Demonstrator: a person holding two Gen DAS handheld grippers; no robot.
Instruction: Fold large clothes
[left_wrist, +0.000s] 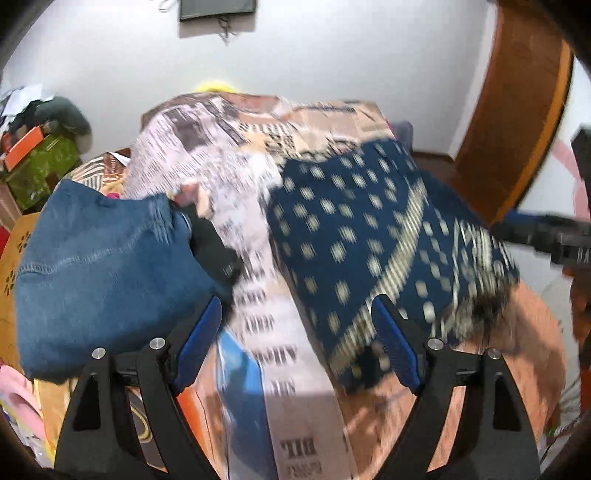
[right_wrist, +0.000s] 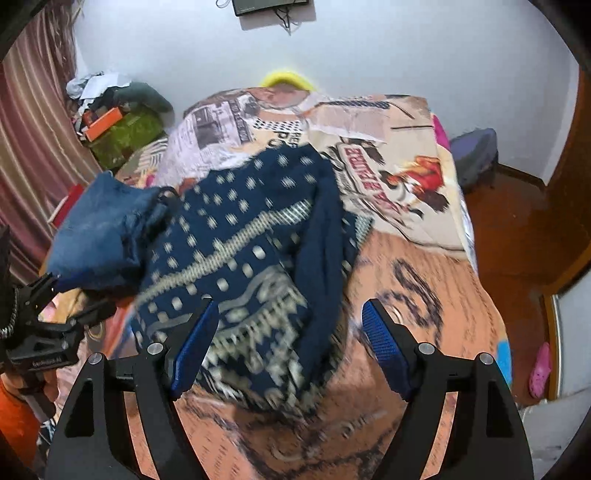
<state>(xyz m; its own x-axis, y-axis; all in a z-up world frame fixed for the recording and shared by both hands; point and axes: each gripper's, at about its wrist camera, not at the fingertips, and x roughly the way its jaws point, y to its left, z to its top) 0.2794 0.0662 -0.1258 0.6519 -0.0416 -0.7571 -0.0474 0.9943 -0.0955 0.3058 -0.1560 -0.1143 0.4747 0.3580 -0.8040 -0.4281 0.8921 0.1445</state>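
1. A folded navy patterned garment (right_wrist: 236, 236) lies on the bed (right_wrist: 424, 295) – ahead of both grippers, with folded blue jeans (left_wrist: 103, 273) just beside it toward the bed's left edge.
2. The left gripper (left_wrist: 299, 343) stands wide, holding nothing; the garment's near edge sits by its right pad.
3. The right gripper (right_wrist: 291, 347) is wide apart too, pads clear of the cloth – the garment's near corner lies below the gap.
4. The garment's long axis runs from the bed's near-left side toward the far middle; the images are blurred.
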